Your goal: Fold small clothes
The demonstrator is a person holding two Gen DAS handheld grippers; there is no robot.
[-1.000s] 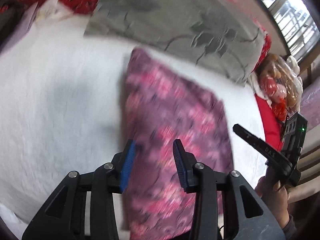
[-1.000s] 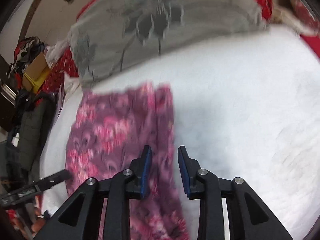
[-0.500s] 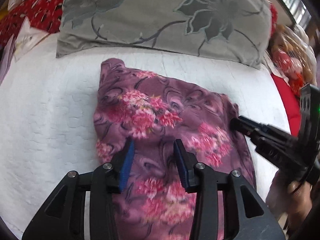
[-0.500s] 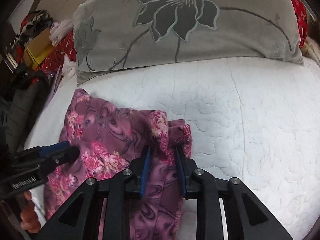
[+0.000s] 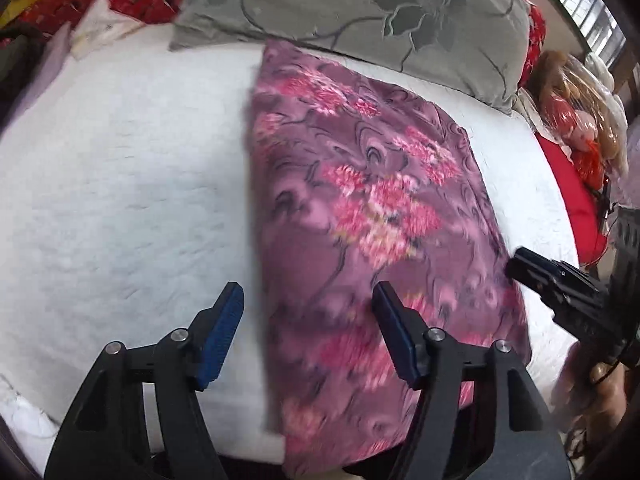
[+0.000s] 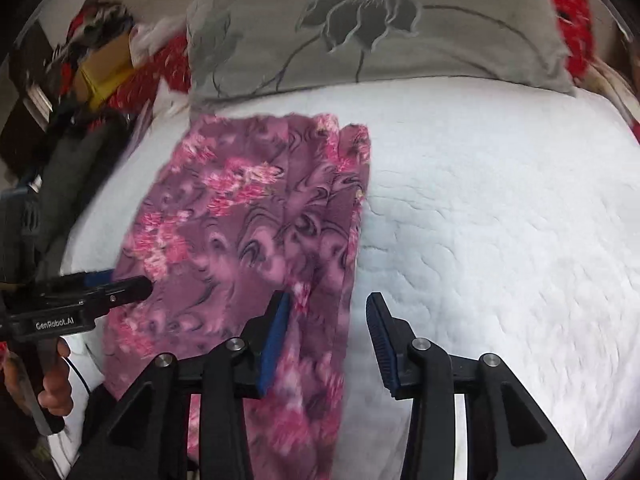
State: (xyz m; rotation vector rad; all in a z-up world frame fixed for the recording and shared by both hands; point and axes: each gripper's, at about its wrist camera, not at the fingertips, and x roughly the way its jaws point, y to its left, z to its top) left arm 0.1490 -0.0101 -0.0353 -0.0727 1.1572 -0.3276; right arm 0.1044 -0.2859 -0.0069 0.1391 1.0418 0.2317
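A purple garment with pink flowers (image 5: 372, 216) lies folded flat on the white quilted bed, also in the right wrist view (image 6: 248, 232). My left gripper (image 5: 308, 328) is open and empty, above the garment's near left edge. My right gripper (image 6: 328, 332) is open and empty, above the garment's near right edge, where layered folds show. Each gripper shows in the other's view: the right one (image 5: 560, 292) at the garment's right side, the left one (image 6: 80, 300) at its left side.
A grey pillow with a flower pattern (image 6: 380, 28) lies behind the garment, also in the left wrist view (image 5: 360, 8). White quilt (image 6: 500, 240) spreads to the right. Red fabric and clutter (image 6: 100, 64) sit at far left; wrapped toys (image 5: 580, 120) at far right.
Both grippers have opened wider and pulled back from the garment. The right gripper, closed over the garment's right edge half a second ago, has let it go. The garment lies flat.
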